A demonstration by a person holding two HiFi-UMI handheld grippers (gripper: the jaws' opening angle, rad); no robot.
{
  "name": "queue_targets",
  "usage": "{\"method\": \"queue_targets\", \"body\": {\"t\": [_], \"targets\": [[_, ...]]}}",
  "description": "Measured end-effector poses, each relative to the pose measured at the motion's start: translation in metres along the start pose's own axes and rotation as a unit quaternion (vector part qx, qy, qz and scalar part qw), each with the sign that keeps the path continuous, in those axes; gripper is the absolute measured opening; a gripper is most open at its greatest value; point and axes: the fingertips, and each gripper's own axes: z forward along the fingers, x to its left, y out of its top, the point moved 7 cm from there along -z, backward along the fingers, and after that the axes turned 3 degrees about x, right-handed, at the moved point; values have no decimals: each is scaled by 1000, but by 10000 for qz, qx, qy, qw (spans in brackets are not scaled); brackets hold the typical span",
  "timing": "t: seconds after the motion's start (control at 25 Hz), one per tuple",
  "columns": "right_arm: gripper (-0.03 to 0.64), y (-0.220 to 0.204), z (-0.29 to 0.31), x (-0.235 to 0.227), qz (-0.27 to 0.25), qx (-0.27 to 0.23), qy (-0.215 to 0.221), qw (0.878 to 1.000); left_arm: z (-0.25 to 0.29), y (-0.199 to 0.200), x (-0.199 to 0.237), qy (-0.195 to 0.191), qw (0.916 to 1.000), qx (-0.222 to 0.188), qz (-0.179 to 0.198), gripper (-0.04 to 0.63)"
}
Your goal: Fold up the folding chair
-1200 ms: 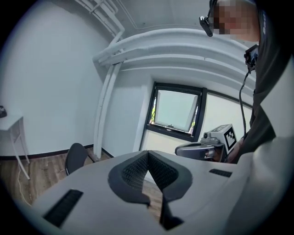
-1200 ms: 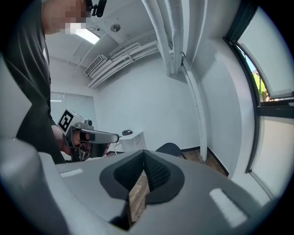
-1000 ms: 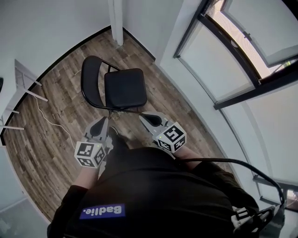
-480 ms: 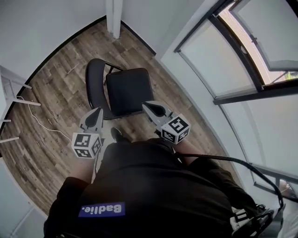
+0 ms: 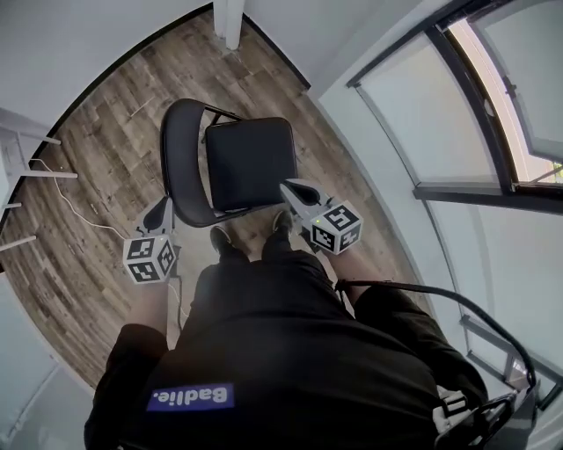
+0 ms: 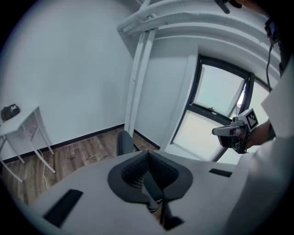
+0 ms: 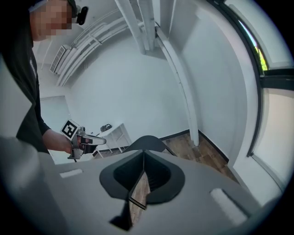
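Note:
The black folding chair (image 5: 249, 163) stands unfolded on the wood floor in front of me, its curved backrest (image 5: 174, 145) to the picture's left of the seat. My left gripper (image 5: 164, 206) is shut and empty, just outside the near end of the backrest. My right gripper (image 5: 288, 186), also shut and empty, is over the seat's near right corner; contact is unclear. The left gripper view shows the left gripper (image 6: 147, 153) shut, with the backrest (image 6: 124, 142) beyond it. The right gripper view shows the right gripper (image 7: 143, 152) shut, with the chair's back (image 7: 147, 142) behind it.
White table legs (image 5: 31, 171) and a thin cable (image 5: 79, 215) lie at the left. A white post (image 5: 230, 18) stands beyond the chair. A wall with large windows (image 5: 440, 114) runs along the right. My feet (image 5: 220, 237) are just short of the chair.
Both grippers have moved forward and down toward the chair, spreading apart to its two sides. The chair now sits closer below me. Both stayed shut.

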Motion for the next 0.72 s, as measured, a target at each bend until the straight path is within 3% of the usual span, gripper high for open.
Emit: {"method": "queue_targets", "body": {"t": [0.32,0.52,0.72], "targets": [[35,-37,25,-104,517,544,255,9969,44,-25,9,920,9938,557,-295,19],[51,-62,44,-156,598,935,168,9937,69,-38,24,1197,9893,627,-550,71],[110,-99,73,-193,955,1229,-36,9878,86,-60,41,1079,9878,849,-733,145]]}}
